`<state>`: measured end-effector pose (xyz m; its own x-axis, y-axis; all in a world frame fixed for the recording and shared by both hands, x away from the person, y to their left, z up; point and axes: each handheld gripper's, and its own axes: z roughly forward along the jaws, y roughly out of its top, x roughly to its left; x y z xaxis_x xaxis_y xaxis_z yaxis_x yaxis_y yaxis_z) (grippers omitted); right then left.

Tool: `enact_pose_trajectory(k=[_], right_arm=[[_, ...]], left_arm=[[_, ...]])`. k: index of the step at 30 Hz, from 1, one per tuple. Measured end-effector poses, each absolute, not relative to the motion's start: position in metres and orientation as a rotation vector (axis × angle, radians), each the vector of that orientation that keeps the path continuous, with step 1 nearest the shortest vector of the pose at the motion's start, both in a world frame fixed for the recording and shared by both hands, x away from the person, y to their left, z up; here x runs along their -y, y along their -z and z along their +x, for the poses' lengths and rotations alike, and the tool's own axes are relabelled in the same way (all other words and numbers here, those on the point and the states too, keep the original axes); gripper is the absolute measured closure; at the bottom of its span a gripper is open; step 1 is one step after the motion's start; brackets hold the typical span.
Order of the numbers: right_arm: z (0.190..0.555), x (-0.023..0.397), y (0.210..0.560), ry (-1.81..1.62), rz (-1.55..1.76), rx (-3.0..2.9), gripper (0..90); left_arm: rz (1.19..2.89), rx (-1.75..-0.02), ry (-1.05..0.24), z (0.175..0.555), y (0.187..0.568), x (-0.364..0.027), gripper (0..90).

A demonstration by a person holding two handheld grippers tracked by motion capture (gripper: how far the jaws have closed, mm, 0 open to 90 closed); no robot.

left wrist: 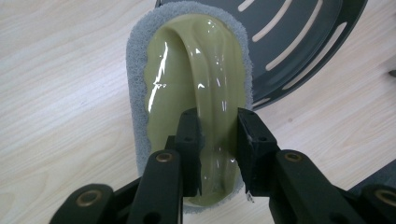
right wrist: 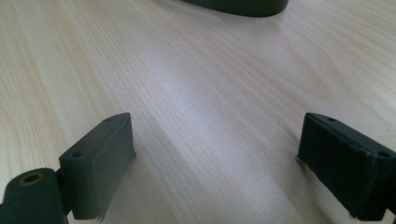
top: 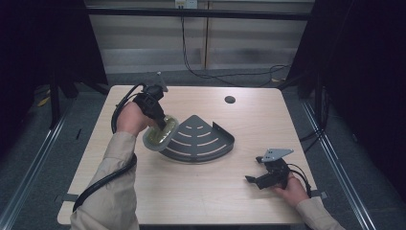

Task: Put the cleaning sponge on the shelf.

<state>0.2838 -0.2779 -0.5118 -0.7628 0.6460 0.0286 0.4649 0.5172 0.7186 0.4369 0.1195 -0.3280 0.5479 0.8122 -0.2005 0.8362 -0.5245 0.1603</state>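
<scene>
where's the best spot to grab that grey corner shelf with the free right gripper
Probably the upright side wall of the corner shelf, from the right, where the right gripper sits open. That thin raised edge suits two jaws. The scrubber in the left gripper covers the other end.

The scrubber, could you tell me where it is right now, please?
In the high view the scrubber is left of centre on the table, held by the left gripper against the left edge of the grey rack.

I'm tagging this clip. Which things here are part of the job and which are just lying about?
In use:
- scrubbing pad with olive handle, gripped by left gripper
- dark slotted corner shelf

Idle or background:
- right gripper, open, holding nothing
- floor cables
</scene>
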Motion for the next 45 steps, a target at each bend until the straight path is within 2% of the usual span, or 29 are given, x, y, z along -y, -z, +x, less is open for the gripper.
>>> enact_pose_trajectory(k=[45], right_arm=[[0.284,0.278,0.512,-1.084,0.943,-2.519,10.1]], left_arm=[[2.607,-1.275,0.146,0.466,0.354,-0.058,72.1]])
